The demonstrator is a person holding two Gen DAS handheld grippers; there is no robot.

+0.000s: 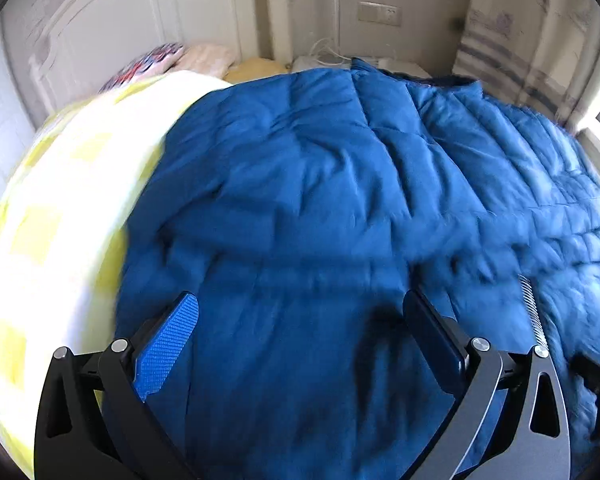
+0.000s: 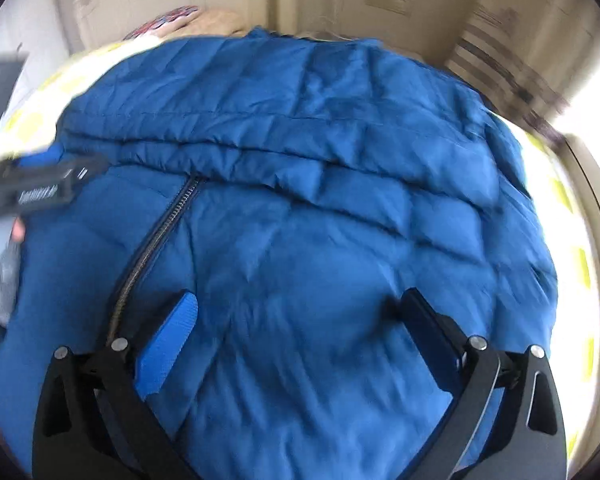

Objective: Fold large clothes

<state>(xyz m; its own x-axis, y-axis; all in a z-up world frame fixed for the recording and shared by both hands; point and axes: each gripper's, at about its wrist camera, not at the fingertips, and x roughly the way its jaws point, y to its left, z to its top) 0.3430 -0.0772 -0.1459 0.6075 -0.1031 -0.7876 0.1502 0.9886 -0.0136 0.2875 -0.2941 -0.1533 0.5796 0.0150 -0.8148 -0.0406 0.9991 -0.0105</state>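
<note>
Jacket (image 1: 320,200) blue, quilted, on bed (image 1: 60,208). Left gripper (image 1: 300,332), right gripper (image 2: 300,328): fingers apart, empty. Zipper (image 2: 160,232) near-left, right view only.

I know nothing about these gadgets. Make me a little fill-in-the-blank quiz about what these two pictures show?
1. The big padded jacket spread on the bed is ____ in colour.
2. Both the left gripper and the right gripper have their fingers ____, holding nothing.
3. The metal ____ on the jacket runs beside the right gripper's left finger.
4. The bedsheet under the jacket is white with ____ squares.

Missing words: blue; open; zipper; yellow
</note>
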